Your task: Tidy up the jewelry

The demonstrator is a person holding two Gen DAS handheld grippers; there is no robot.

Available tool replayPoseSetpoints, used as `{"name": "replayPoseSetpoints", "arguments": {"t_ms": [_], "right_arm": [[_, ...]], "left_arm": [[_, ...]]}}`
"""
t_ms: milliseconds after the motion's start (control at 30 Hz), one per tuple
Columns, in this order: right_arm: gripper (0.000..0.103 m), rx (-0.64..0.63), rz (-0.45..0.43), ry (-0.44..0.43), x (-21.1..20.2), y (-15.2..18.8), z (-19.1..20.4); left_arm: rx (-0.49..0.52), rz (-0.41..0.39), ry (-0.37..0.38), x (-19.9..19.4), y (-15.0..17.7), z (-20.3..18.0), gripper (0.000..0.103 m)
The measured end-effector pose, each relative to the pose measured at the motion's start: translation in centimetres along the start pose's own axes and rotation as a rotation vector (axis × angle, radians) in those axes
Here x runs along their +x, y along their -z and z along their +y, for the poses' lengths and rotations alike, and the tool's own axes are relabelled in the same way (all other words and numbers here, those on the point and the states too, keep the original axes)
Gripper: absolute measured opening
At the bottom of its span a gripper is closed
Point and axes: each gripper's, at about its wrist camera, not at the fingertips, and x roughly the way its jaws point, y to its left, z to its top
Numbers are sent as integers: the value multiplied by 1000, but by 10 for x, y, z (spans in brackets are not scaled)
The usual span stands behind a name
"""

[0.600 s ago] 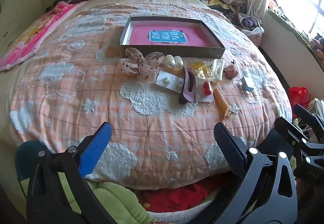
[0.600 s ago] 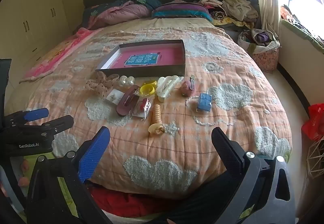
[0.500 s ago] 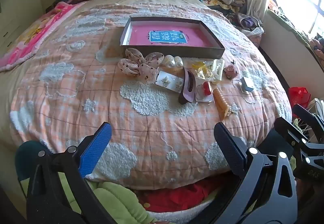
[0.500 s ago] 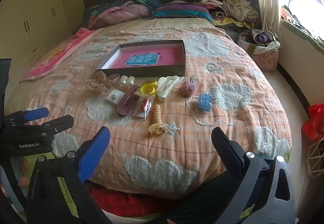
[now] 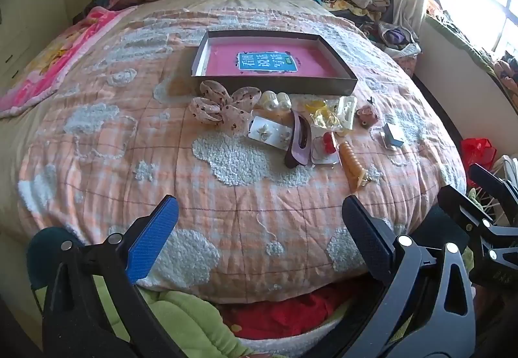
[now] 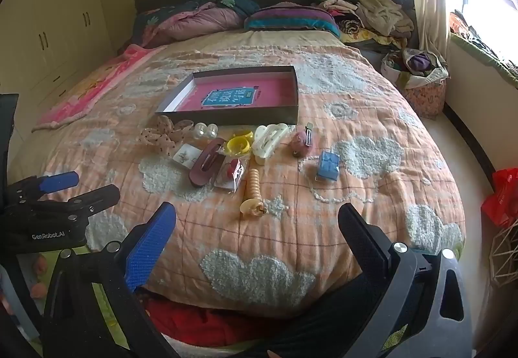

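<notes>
A shallow dark box with a pink bottom (image 5: 336,79) (image 6: 291,113) lies open on the bed. In front of it lie several hair accessories: a spotted fabric bow (image 5: 220,107) (image 6: 162,134), a mauve hair clip (image 5: 299,142) (image 6: 207,162), a white claw clip (image 6: 268,139), a yellow ring in a bag (image 6: 239,144), an orange spiral clip (image 5: 353,165) (image 6: 253,191), a small blue box (image 6: 328,165). My left gripper (image 5: 257,228) and right gripper (image 6: 255,228) are both open and empty, held at the bed's near edge, well short of the items.
The bed has an orange checked quilt with cloud patches (image 5: 129,147). Pillows and piled clothes (image 6: 365,14) lie at the head. A basket (image 6: 424,92) stands right of the bed, a red bag (image 6: 501,196) on the floor. Wardrobes stand at the left.
</notes>
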Motion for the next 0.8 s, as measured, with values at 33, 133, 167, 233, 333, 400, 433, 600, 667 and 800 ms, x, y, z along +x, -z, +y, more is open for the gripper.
{"name": "replayPoseSetpoints", "arguments": {"t_ms": [33,133,167,233,333,400,433,600,667,800], "right_arm": [[99,-1,1,0,0,0,0],[99,-2,0,0,0,0,0],[99,-2,-1,-1,0,0,0],[99,-4,-2,0,0,0,1],[99,-3,-1,1,0,-1,1],[99,-4,-2,2,0,-1,1],[99,-3,-1,0,0,-1,1],[99,-3,1,1,0,-1,2],[99,-5,0,2,1,-1,2],[99,-5,0,2,1,-1,2]], "left_arm": [[0,-1,0,0,0,0,95],[0,0,0,1,0,1,95],[1,-1,0,1,0,0,95],[1,-3,-1,0,0,0,95],[2,-5,-2,0,0,0,95],[1,-5,-3,0,0,0,95],[2,-5,-3,0,0,0,95],[2,-5,-5,0,0,0,95],[3,-7,-4,0,0,0,95],[2,-6,-4,0,0,0,95]]}}
